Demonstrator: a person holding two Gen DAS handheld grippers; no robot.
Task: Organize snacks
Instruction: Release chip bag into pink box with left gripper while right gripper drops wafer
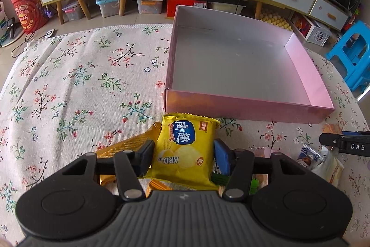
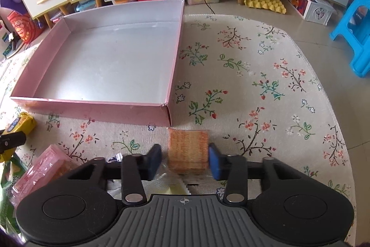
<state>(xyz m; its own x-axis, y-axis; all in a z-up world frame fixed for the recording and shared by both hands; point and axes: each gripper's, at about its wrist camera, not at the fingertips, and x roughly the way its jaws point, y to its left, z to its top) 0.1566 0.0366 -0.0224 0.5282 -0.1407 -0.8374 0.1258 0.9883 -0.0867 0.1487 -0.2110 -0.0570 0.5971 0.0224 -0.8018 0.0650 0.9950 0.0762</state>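
An empty pink box (image 1: 249, 105) with a silver inside lies on the floral cloth just beyond both grippers. In the left wrist view my left gripper (image 1: 185, 156) is shut on a yellow chip bag (image 1: 185, 145), one pad against each side of it. The bag rests on a gold packet (image 1: 129, 145) and other snacks. The right wrist view has my right gripper (image 2: 185, 160) shut on an orange cracker packet (image 2: 188, 149) in clear wrap, close to the near right corner of the pink box (image 2: 92, 108). The yellow bag (image 2: 22, 124) shows at that view's left edge.
A pink snack packet (image 2: 44, 168) and several other wrappers lie between the two grippers. The floral cloth (image 2: 266, 85) stretches to the right of the box. A blue plastic stool (image 2: 356, 31) stands off the cloth at the right, and cabinets with drawers line the back.
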